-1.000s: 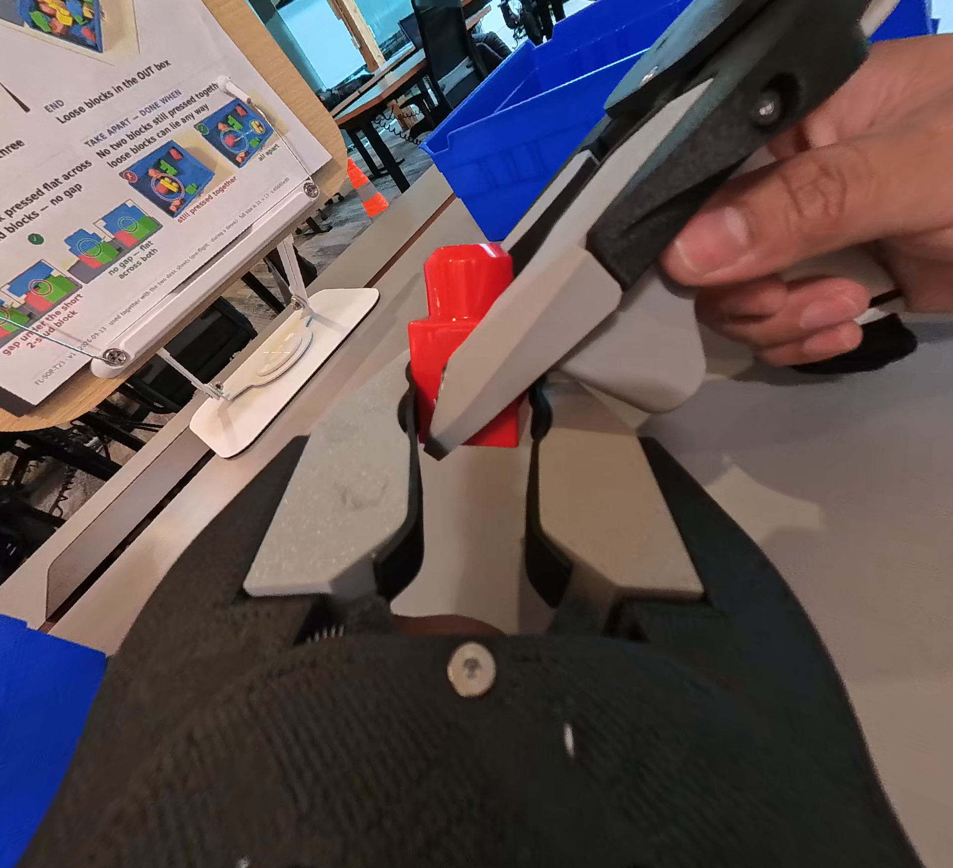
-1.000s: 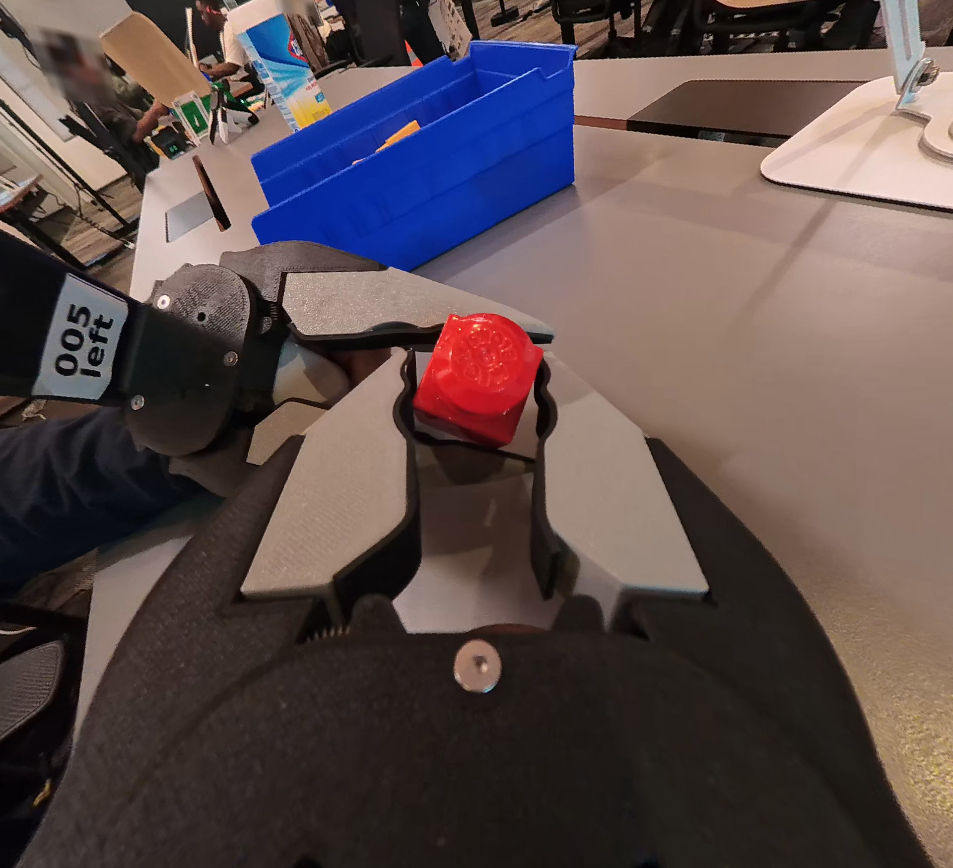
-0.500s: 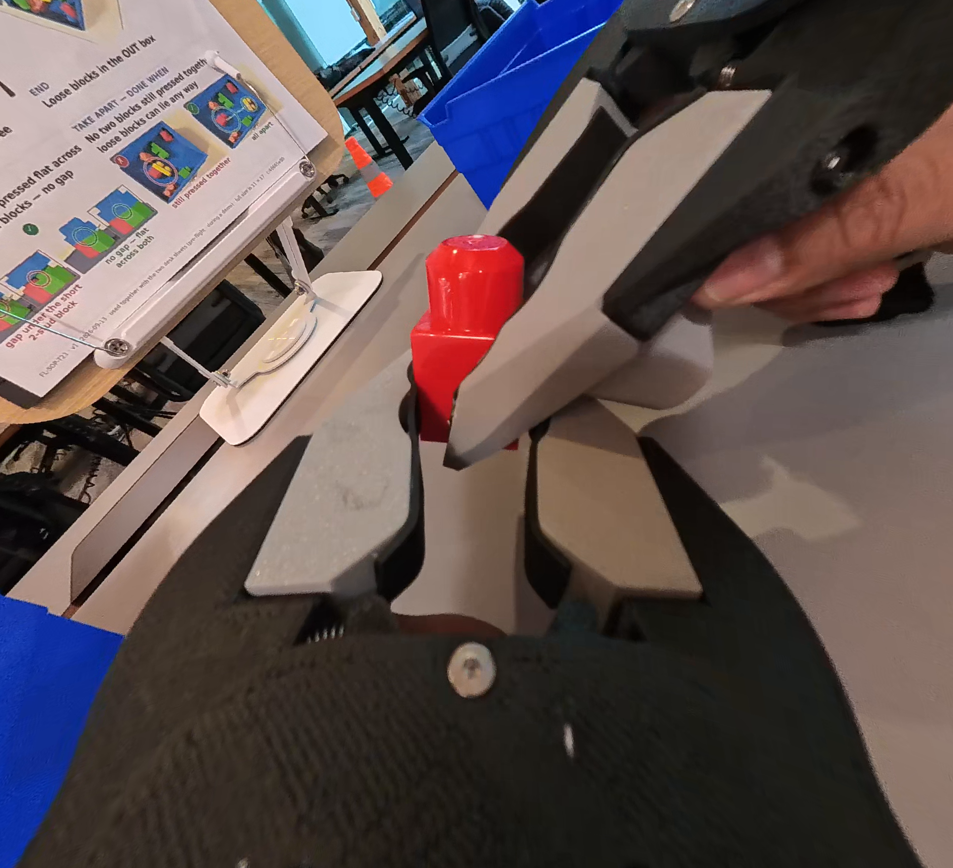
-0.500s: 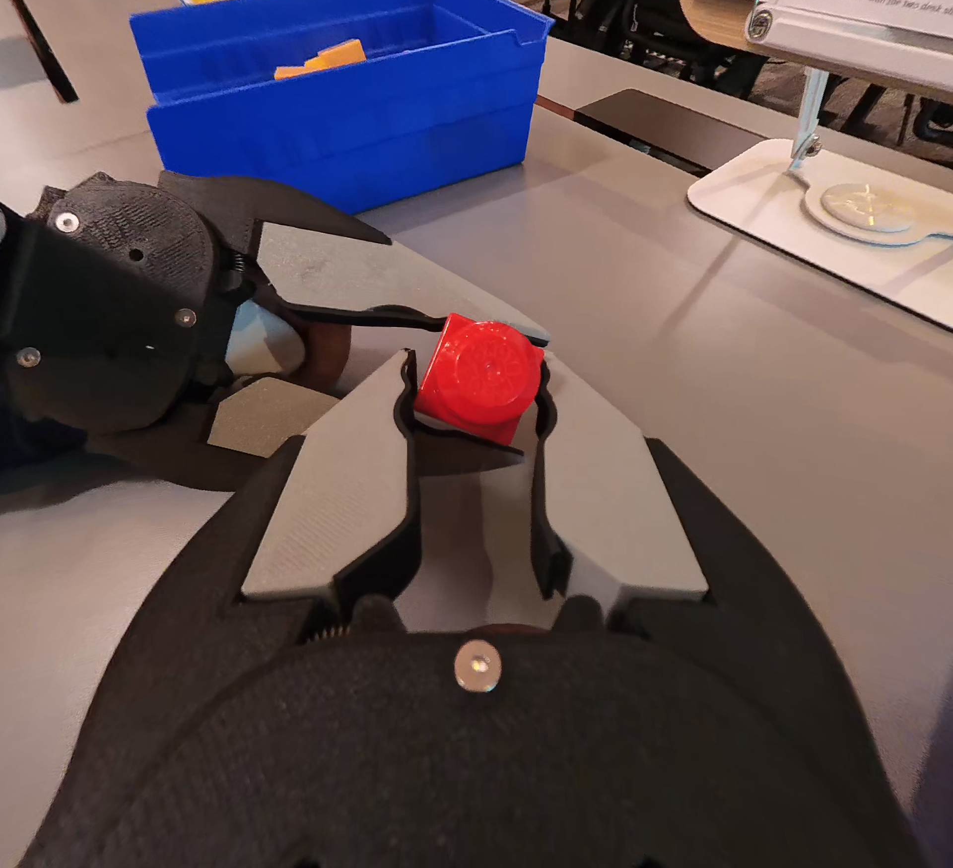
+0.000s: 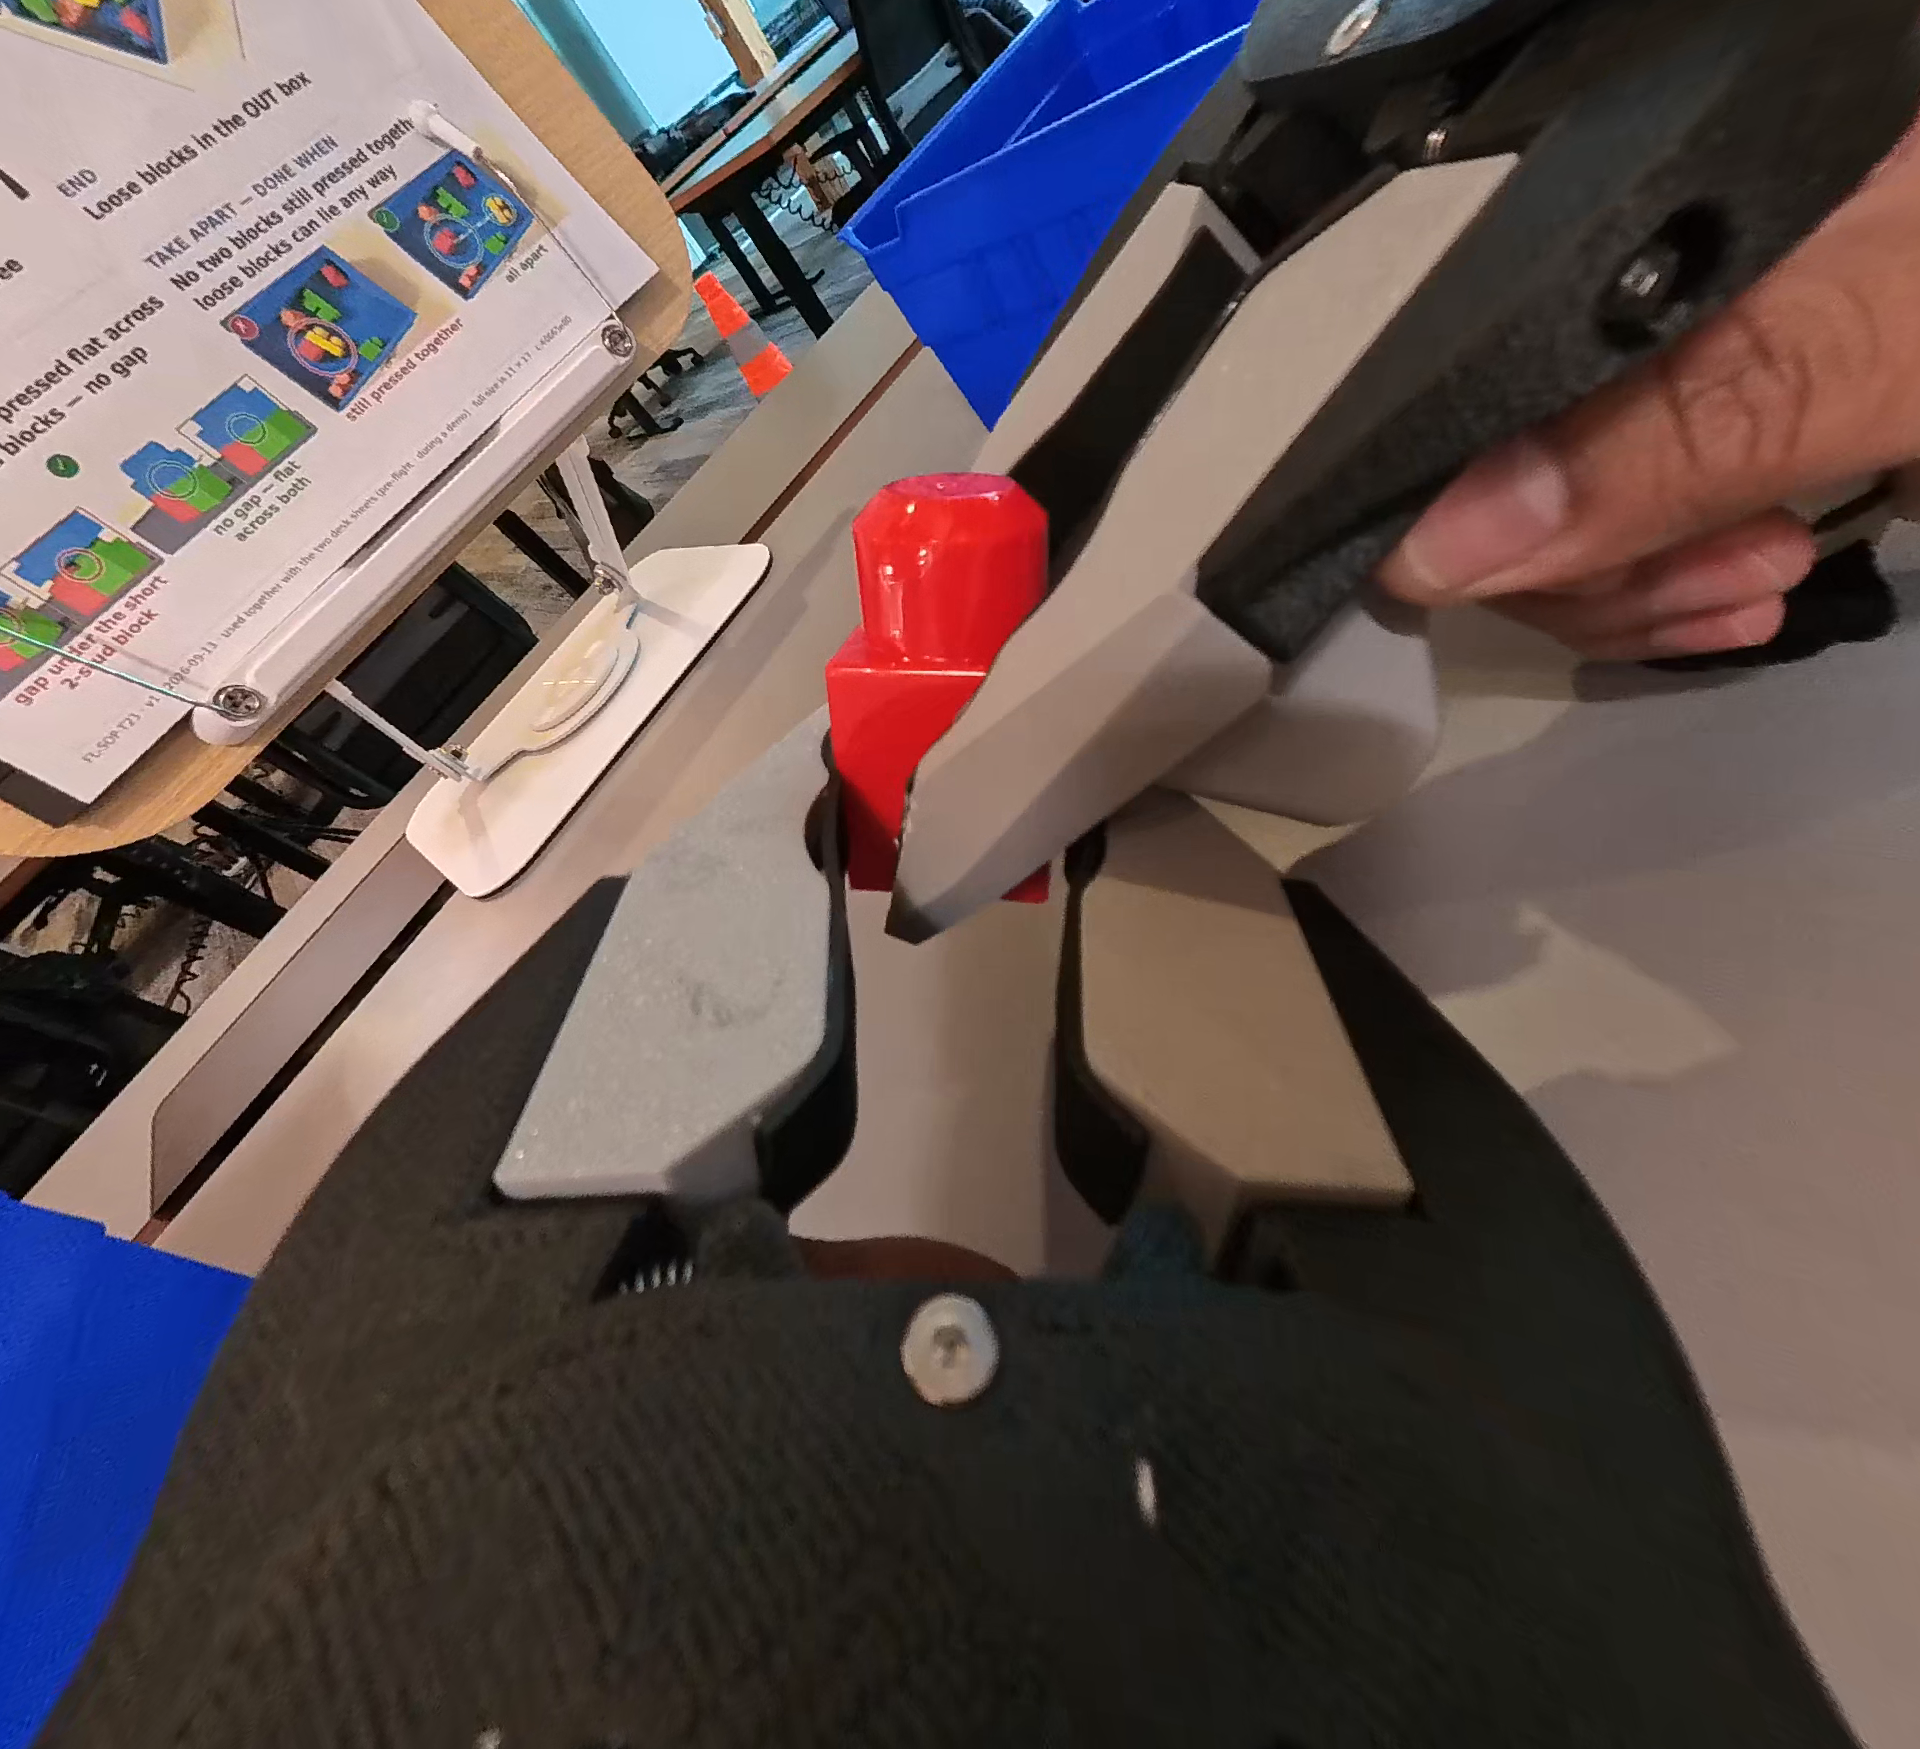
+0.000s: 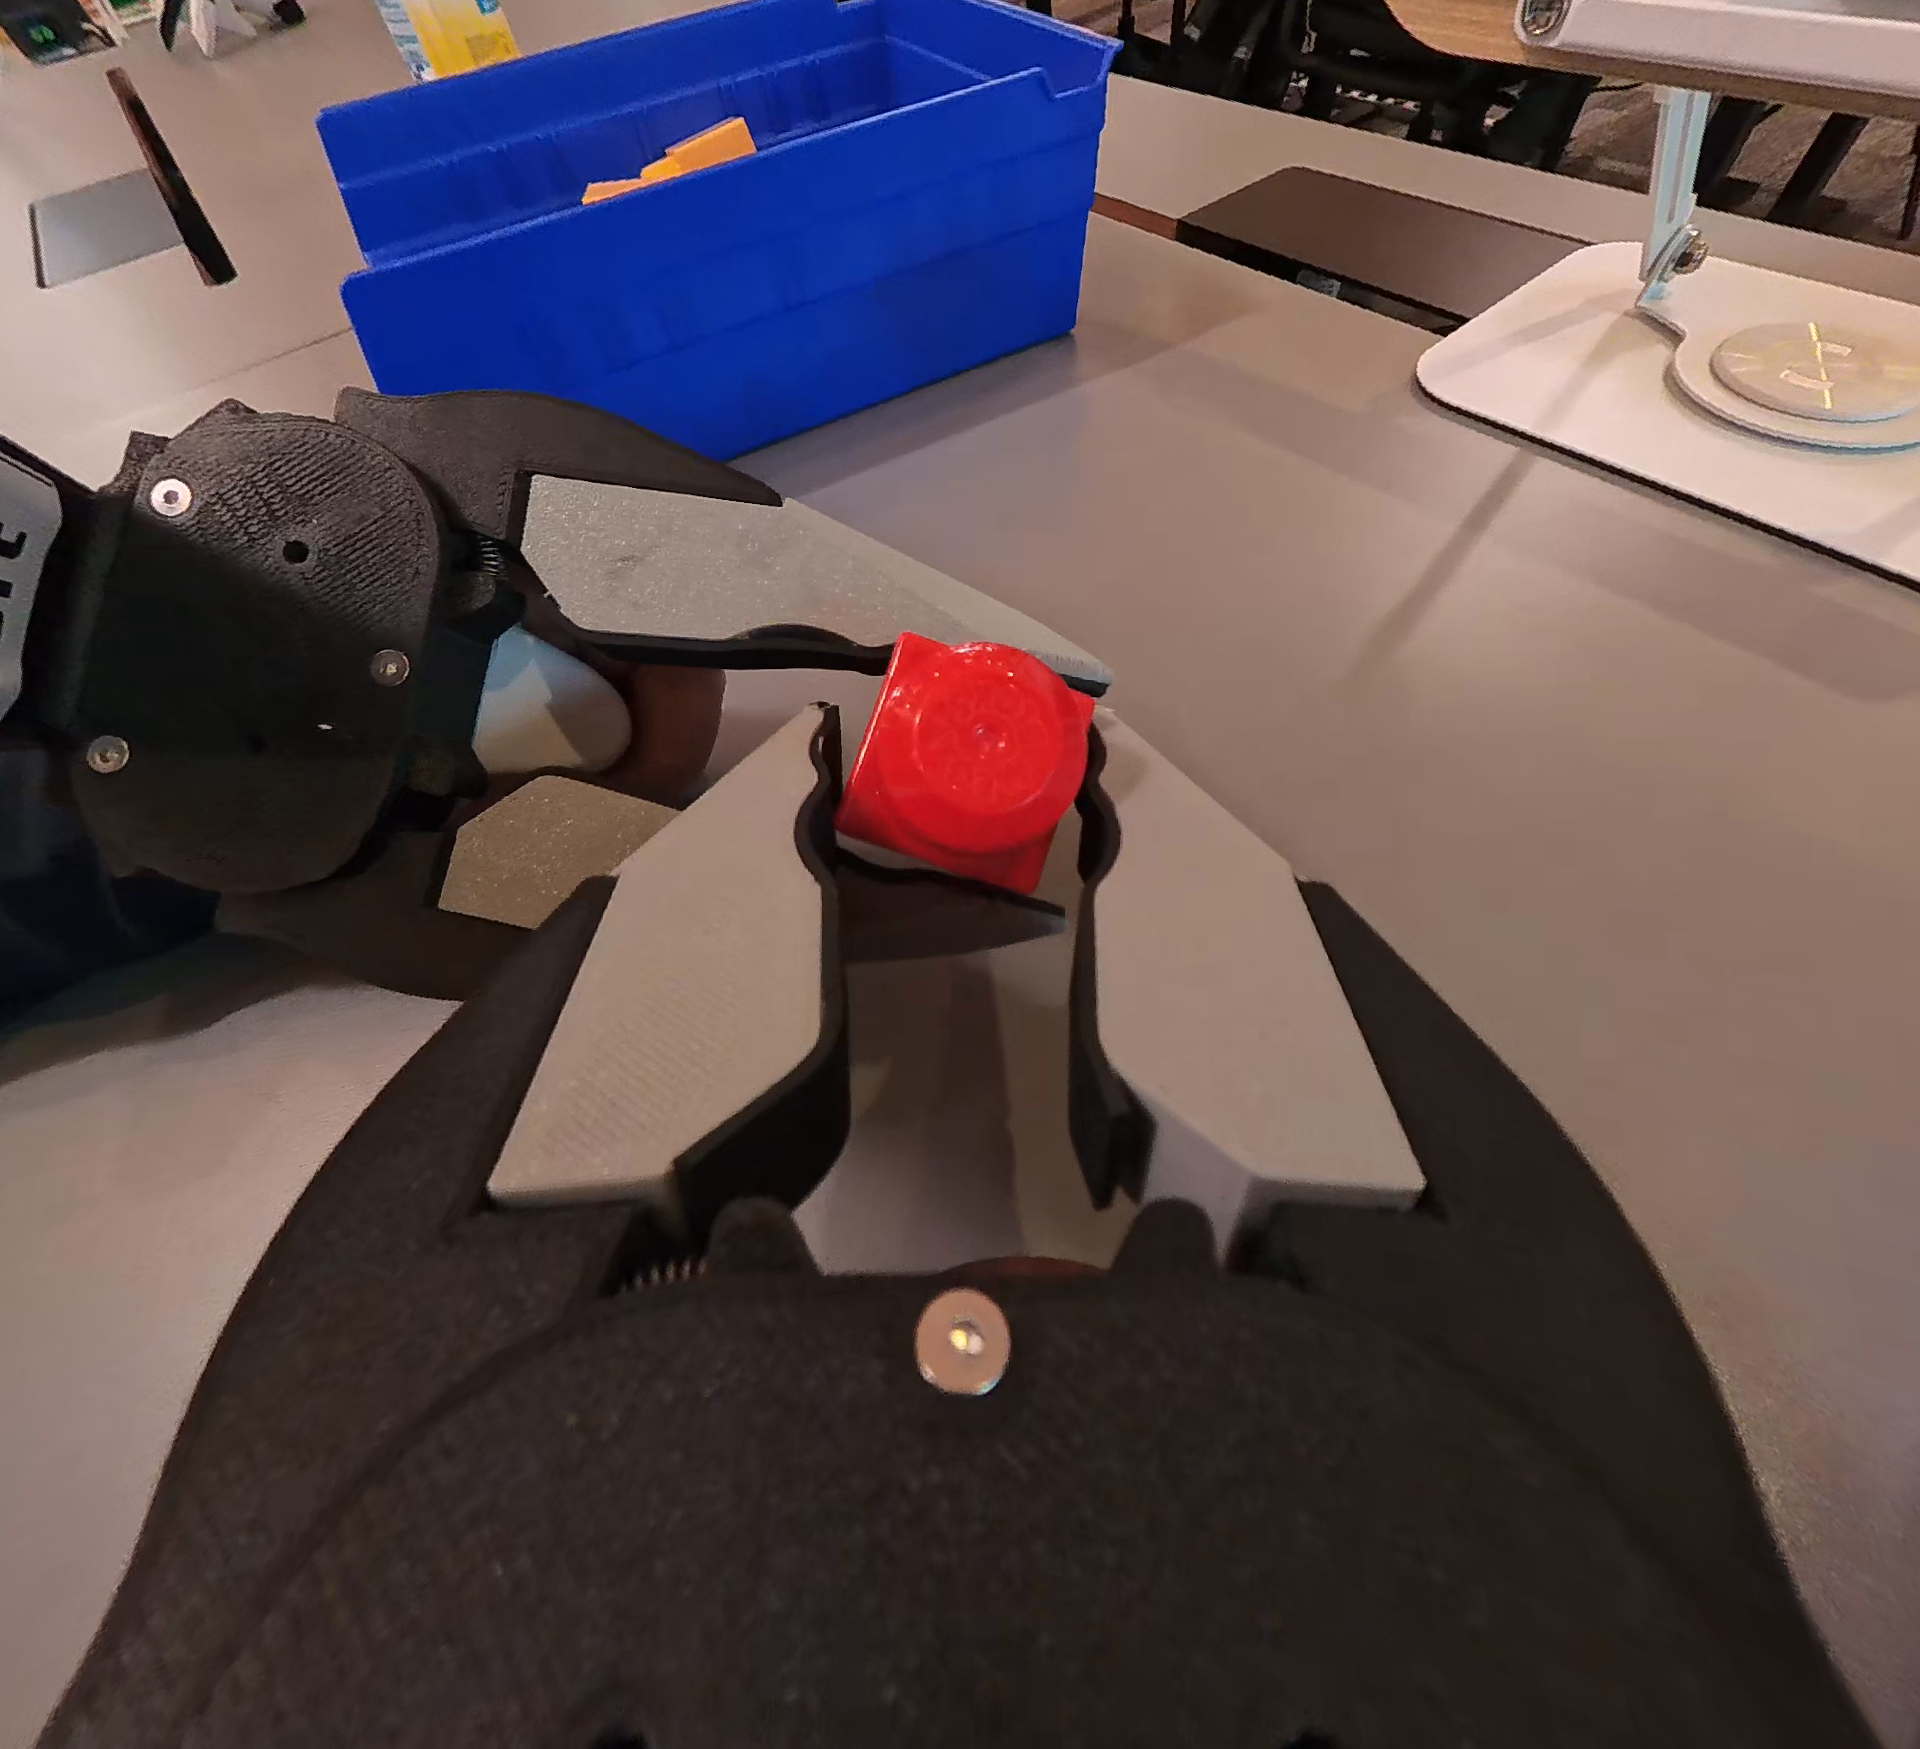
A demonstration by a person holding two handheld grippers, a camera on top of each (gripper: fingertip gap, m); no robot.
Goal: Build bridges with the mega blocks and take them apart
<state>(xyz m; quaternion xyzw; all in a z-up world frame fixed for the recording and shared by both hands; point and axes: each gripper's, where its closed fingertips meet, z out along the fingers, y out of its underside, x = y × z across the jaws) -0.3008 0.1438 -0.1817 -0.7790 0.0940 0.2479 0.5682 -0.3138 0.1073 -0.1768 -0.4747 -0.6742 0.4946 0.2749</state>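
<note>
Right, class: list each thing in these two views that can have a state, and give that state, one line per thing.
red block: single-stud, held by both grippers at once.
left gripper: shut on the red block's base.
right gripper: shut on the red block.
blue bin: open-topped, standing on the table, orange pieces inside.
instruction sheet: propped tilted on its stand.

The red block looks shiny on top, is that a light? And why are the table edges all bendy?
In the left wrist view the red block carries a pale glare patch on its stud from overhead light, and the hand looks slightly blurred. In the right wrist view the wide-angle lens bows the table edges and the blue bin; soft shadows lie under both grippers.
</note>
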